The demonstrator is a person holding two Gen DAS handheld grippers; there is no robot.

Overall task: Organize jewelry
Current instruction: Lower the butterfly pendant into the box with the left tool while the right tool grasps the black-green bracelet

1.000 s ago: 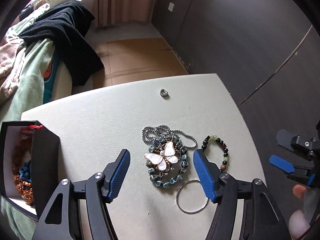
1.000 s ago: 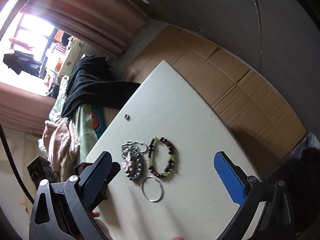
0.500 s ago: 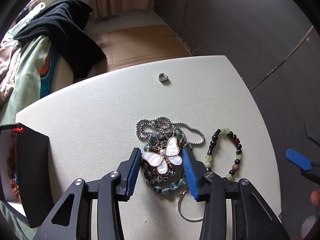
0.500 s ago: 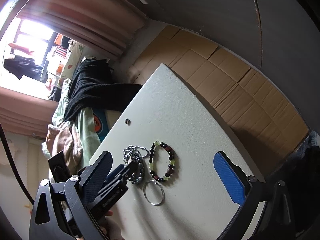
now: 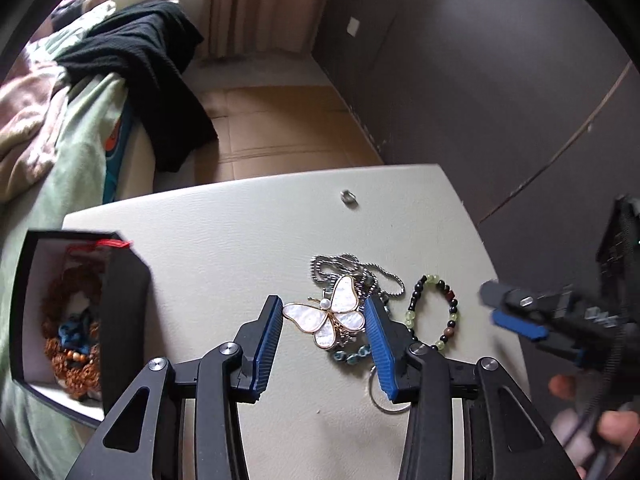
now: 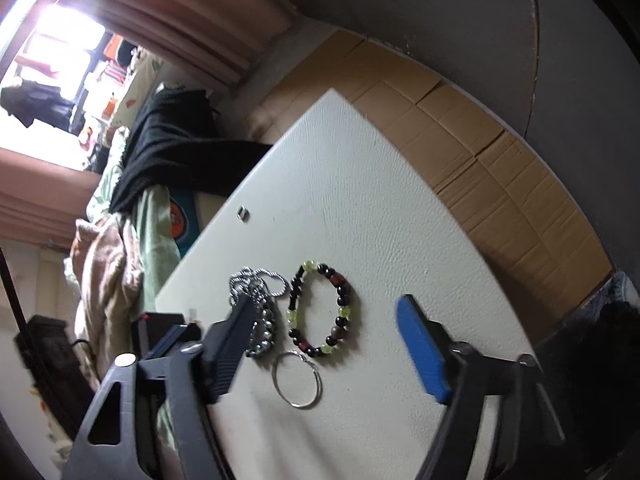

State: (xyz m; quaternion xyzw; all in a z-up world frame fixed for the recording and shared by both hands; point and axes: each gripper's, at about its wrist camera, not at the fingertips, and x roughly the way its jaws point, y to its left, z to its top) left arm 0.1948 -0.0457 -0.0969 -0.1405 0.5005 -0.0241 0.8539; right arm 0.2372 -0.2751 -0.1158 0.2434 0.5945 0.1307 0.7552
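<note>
While my left gripper (image 5: 324,320) holds the white mother-of-pearl butterfly pendant (image 5: 328,316) between its blue pads, wing tips touching both, the silver ball chain (image 5: 352,268) trails beyond my fingertips. Just right of my right finger lies the green-and-black beaded bracelet (image 5: 434,316); behind that finger, the thin silver hoop (image 6: 297,378). My right gripper (image 6: 320,344), jaws closing, straddles bracelet and hoop without touching either. The open black jewelry box (image 5: 120,320) sits at the cream table's (image 5: 240,240) left edge; bare tabletop lies between.

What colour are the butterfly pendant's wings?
Pearly white with a gold rim, seen best in the left wrist view: butterfly pendant.
</note>
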